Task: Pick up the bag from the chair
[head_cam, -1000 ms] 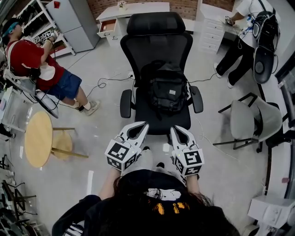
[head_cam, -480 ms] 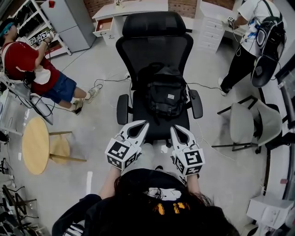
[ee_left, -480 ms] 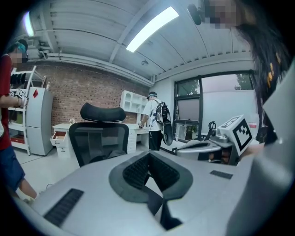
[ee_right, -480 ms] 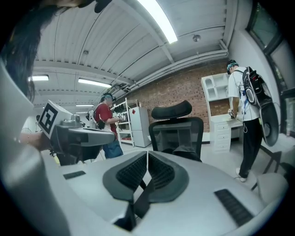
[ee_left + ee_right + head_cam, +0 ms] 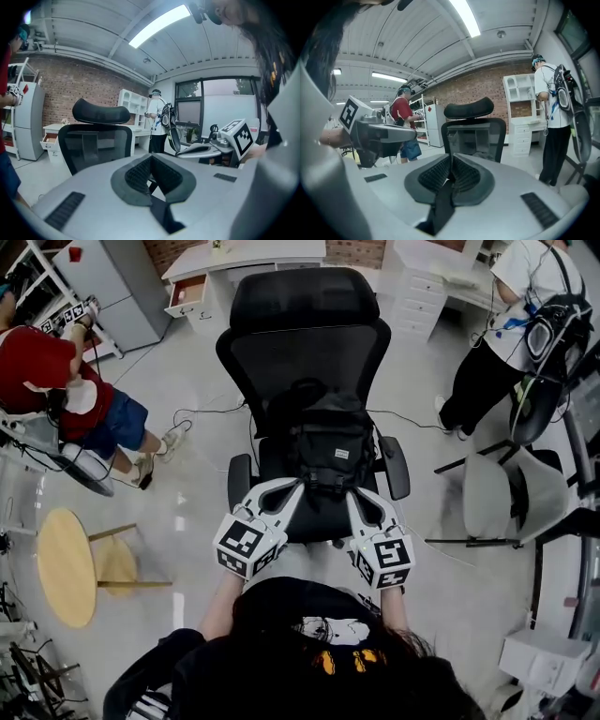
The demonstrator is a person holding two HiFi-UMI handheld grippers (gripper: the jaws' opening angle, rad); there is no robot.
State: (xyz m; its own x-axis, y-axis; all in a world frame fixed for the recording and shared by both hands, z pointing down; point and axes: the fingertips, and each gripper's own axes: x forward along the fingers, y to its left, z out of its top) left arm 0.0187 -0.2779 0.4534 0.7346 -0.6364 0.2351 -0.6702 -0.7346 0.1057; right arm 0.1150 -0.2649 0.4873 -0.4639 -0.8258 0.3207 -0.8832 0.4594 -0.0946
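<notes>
We see the black bag (image 5: 328, 442) sitting on the seat of the black mesh chair (image 5: 305, 348), leaning back against the backrest, about midway between the left armrest (image 5: 238, 482) and the right armrest (image 5: 396, 467). Its lower edge lies close to the seat's front edge.

Our left hand-held gripper (image 5: 292, 489) is held over the front edge of the seat, left of the bag's bottom corner. Its jaws are pressed together at the tips, with nothing between them. Our right hand-held gripper (image 5: 354, 499) is over the same front edge, just beside the bag's lower right corner, and its jaws also meet at the tips and hold nothing. From above we cannot tell whether either tip touches the bag. Both gripper views look past the joined jaws to the chair's backrest and headrest (image 5: 302, 296), and the bag does not show in them.

The marker cubes (image 5: 246, 546) sit close to our body, side by side but apart.

Around the chair, a person in a red shirt (image 5: 42, 362) is at the left, a round wooden table (image 5: 64, 566) stands nearer us on that side, and a person in a white top (image 5: 525, 277) stands at the far right by a grey chair (image 5: 497, 498)
</notes>
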